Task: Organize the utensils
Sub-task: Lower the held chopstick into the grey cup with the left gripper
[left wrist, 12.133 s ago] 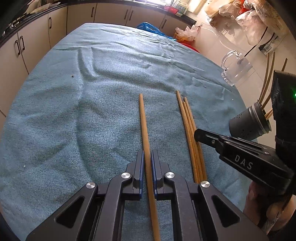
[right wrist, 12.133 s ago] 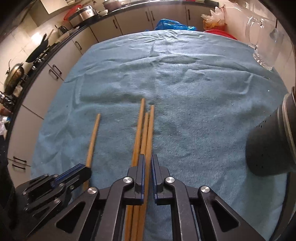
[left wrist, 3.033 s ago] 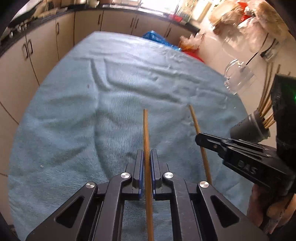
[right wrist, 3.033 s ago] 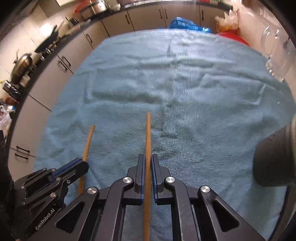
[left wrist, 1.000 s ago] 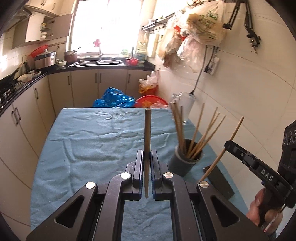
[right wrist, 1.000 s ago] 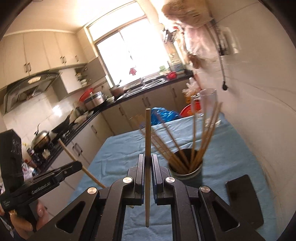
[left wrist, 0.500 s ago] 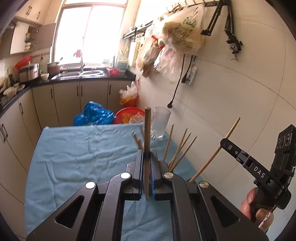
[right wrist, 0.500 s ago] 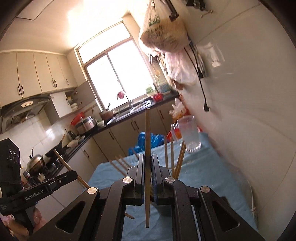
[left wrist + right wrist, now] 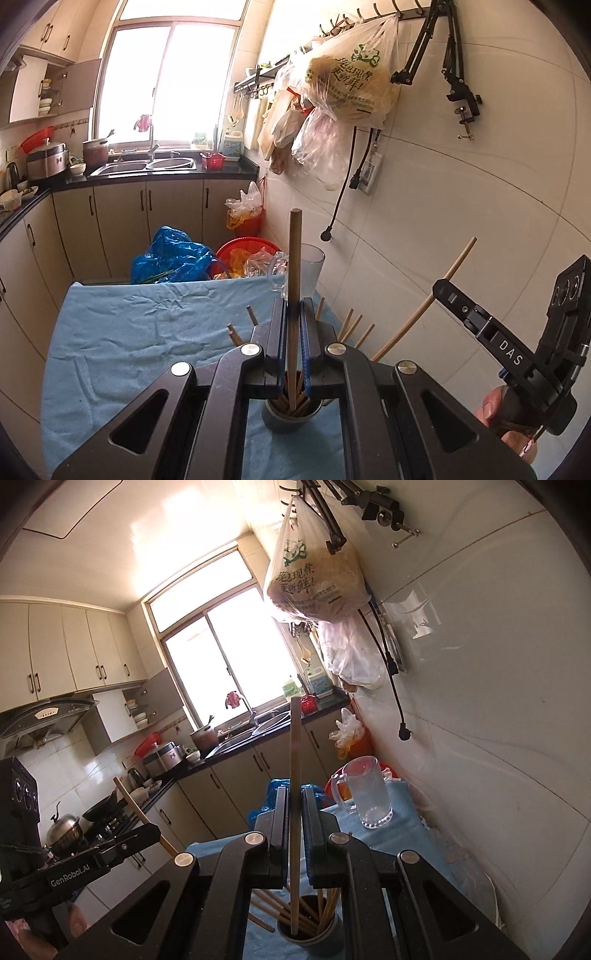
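Left hand-held gripper (image 9: 293,325) clamps one chopstick (image 9: 294,266) upright at frame centre, tip inside the grey holder (image 9: 291,415) at bottom centre on the blue-clothed table (image 9: 129,332). Right hand-held gripper (image 9: 294,812) grips its chopstick (image 9: 294,746) likewise, lower end in the holder (image 9: 308,936); glass mug (image 9: 367,794) centre-right.

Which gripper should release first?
Near tie; leaning right. The right gripper holds its chopstick upright, tip seemingly inside the holder mouth. The left gripper stick looks barely past the rim, among other sticks.
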Demonstrator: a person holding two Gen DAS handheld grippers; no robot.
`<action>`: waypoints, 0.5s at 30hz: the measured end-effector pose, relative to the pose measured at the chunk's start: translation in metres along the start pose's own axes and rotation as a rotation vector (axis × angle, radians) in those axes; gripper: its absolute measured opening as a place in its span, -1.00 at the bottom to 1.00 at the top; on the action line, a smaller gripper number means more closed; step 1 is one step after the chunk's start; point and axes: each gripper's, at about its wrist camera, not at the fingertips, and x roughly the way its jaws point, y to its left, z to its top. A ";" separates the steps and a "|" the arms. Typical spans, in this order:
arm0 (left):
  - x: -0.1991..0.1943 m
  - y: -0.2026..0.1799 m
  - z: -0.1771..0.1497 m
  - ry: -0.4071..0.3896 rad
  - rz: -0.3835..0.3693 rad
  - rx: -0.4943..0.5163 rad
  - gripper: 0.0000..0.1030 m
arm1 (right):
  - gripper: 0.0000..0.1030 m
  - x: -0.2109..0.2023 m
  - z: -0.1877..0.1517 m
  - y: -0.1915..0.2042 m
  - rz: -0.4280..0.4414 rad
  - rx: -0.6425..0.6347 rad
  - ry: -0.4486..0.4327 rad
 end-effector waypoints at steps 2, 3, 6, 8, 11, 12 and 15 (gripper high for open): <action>0.007 0.002 -0.001 0.007 -0.004 -0.007 -0.87 | -0.86 0.008 0.000 -0.003 -0.007 0.003 0.007; 0.012 0.002 -0.002 0.014 -0.007 -0.009 -0.87 | -0.86 0.011 -0.001 -0.003 -0.009 0.004 0.010; 0.024 0.004 -0.009 0.030 -0.009 -0.010 -0.87 | -0.86 0.022 -0.006 -0.007 -0.017 0.003 0.027; 0.031 0.004 -0.014 0.042 -0.010 -0.008 -0.87 | -0.86 0.030 -0.012 -0.009 -0.031 -0.005 0.041; 0.042 0.006 -0.023 0.061 -0.009 -0.005 -0.87 | -0.86 0.041 -0.021 -0.013 -0.048 -0.012 0.062; 0.045 0.007 -0.026 0.067 -0.007 -0.005 -0.87 | -0.86 0.045 -0.025 -0.015 -0.054 -0.012 0.073; 0.051 0.010 -0.035 0.085 -0.008 -0.004 -0.87 | -0.86 0.055 -0.034 -0.019 -0.062 -0.008 0.109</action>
